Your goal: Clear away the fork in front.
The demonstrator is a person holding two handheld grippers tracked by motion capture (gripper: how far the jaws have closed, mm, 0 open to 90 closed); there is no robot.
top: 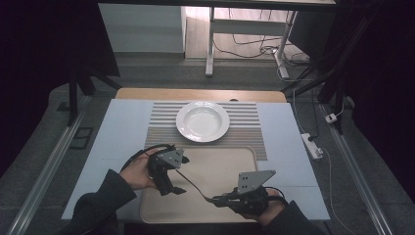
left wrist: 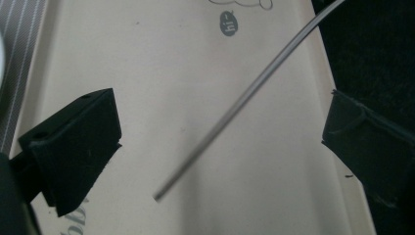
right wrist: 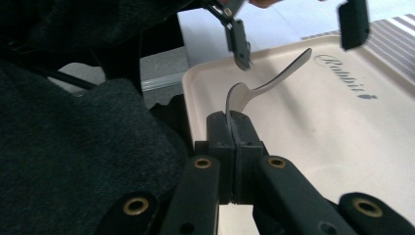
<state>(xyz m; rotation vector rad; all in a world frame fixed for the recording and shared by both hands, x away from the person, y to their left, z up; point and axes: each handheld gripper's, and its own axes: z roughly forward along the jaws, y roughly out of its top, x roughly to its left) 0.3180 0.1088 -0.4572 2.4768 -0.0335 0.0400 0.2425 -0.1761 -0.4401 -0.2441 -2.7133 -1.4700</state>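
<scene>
So there's a beige tray (top: 230, 166) at the near edge of the worktop (top: 122, 127), with a white plate (top: 202, 121) sitting on a striped mat (top: 244, 132) just behind it. The right gripper (top: 219, 200) hangs over the tray's near right part, clamped on one end of a thin metal utensil (top: 191, 183) that slants up-left. The left gripper (top: 177, 190) hovers over the tray's left side, fingers apart around the far end
</scene>
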